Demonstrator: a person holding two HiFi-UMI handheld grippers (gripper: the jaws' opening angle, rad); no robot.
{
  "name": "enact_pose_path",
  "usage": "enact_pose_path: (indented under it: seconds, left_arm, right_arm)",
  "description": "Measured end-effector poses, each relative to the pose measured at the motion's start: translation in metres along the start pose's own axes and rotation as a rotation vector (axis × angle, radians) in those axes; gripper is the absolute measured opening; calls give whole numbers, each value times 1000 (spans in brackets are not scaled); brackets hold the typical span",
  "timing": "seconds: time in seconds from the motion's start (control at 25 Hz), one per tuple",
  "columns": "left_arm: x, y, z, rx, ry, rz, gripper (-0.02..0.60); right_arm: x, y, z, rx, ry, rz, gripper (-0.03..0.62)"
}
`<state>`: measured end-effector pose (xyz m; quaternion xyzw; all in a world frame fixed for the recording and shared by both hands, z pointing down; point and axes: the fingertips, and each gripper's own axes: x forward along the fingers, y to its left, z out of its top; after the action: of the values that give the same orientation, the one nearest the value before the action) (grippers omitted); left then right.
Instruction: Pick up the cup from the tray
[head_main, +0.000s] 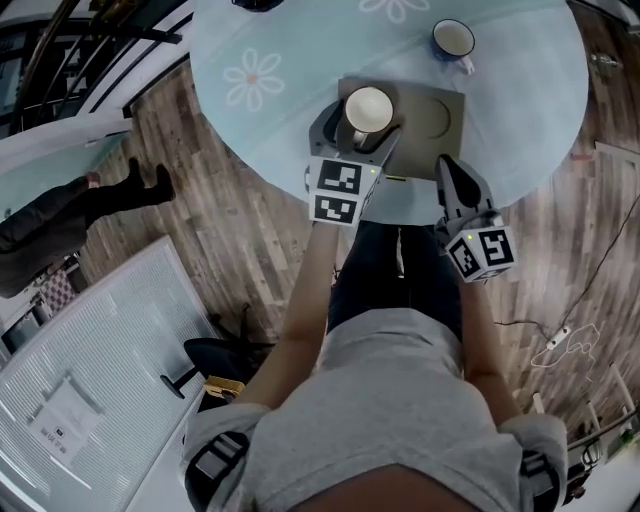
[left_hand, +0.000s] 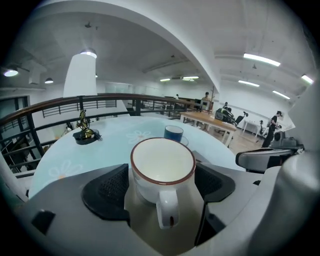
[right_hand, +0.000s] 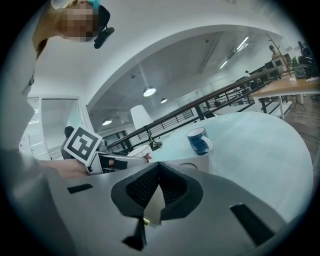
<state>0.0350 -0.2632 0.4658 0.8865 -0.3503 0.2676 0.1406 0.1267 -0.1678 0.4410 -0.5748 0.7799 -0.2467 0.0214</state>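
So the white cup (head_main: 368, 108) hasn't left the tray (head_main: 452, 138) yet. It's sitting upright in the left-hand spot, and the round recess (head_main: 432, 118) next to it is bare. The left claw (head_main: 360, 138) is spread wide with the cup right between its pads, handle (left_hand: 167, 212) pointing back toward the claw, but it isn't squeezing it as far as I can see. The right claw (head_main: 445, 168) is closed and parked at the tray's near right corner. There's a pale sliver between its pads and I honestly can't tell whether that's the tray edge being pinched. A blue mug (head_main: 454, 40) stands on its own further back on the round, daisy-print worktop (head_main: 300, 60), well apart from the tray.
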Motion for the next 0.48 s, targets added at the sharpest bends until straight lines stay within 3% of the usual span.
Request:
enact_pose_path:
  seconds: [0.48]
  left_arm:
    - [15,-1,10,18,6,0,400]
  right_arm:
    - [2,-11,2,10,5,-15,8]
